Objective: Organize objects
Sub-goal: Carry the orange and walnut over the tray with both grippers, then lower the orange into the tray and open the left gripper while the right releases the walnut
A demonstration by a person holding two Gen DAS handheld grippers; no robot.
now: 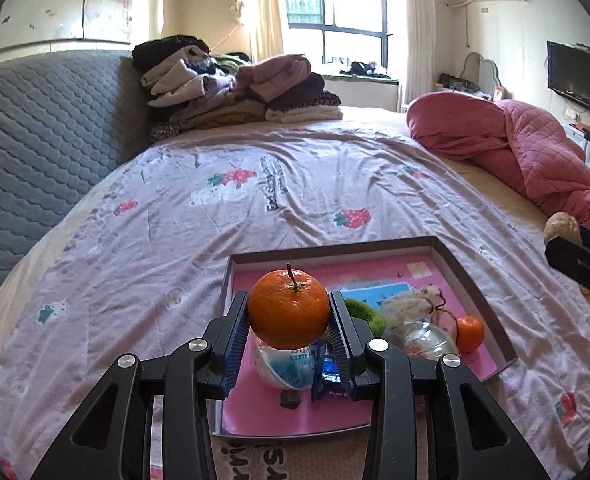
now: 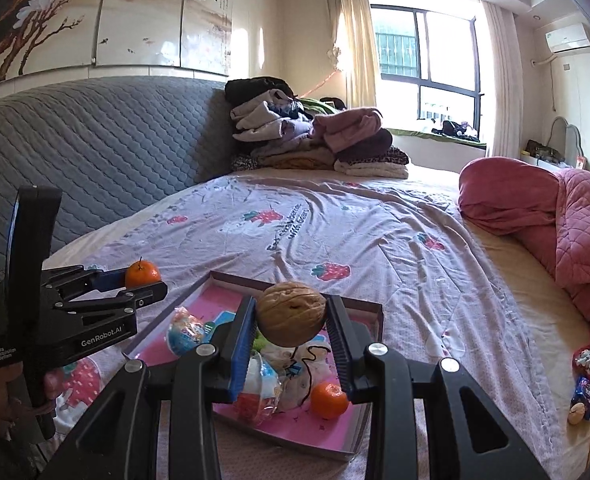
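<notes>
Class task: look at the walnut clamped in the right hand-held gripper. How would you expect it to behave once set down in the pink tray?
The walnut is rounded, so it would probably roll on the pink tray until something stops it. Its hard, ridged shell likely stays rigid and grips well between the right hand-held gripper pads. It is probably light for its size.

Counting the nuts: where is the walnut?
Right wrist view, centre: the walnut is clamped in the right gripper, above the pink tray on the bed.
</notes>
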